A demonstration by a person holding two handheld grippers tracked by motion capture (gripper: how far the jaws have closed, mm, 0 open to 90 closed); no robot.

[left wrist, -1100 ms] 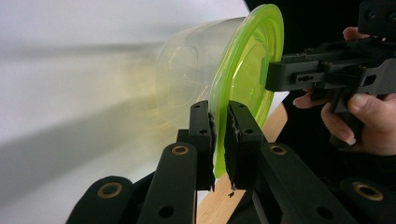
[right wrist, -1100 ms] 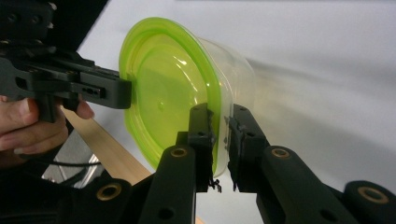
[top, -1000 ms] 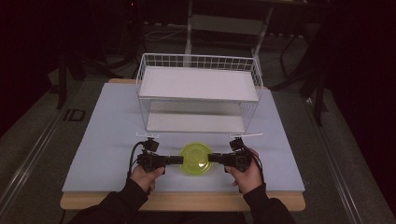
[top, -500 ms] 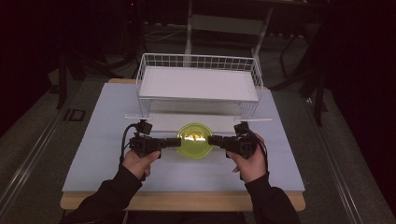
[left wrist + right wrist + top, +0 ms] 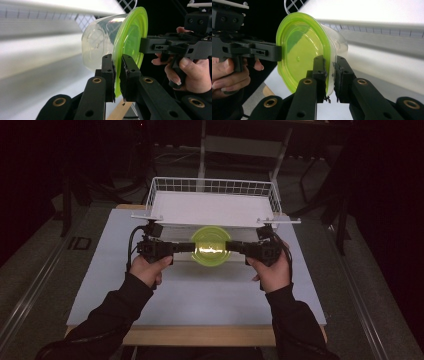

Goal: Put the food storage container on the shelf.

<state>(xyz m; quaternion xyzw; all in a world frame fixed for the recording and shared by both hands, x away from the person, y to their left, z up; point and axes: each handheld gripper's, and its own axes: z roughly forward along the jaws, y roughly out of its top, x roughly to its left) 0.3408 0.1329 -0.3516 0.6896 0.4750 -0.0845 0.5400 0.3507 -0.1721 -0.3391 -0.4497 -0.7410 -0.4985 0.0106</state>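
Moved farther from the person and nearer the wire basket since 0.5 s ago: clear tub with its green lid, carried along with both hand-held grippers and now close against the basket's front edge. Raised above the desk, not resting on it, just in front of the basket and level with the basket's front rail. Held from 2 sides: left hand-held gripper reaching in from the basket's left front corner, right hand-held gripper from its right front corner, each gripped by a hand, left hand and right hand, in dark sleeves.

Seen along the left hand-held gripper: 2 black jaws pinched together on the green rim of the lid, with the clear tub bulging off toward the basket's white floor and the other gripper biting the far rim. Seen along the right hand-held gripper: jaws likewise clamped on the near rim, lid facing away from the basket, clear tub on the basket side.

White sheet on the basket's floor, bright and bare where visible. Tub looks empty through its clear wall, though glare hides part of it. Dark surroundings beyond the basket, hard to make out.
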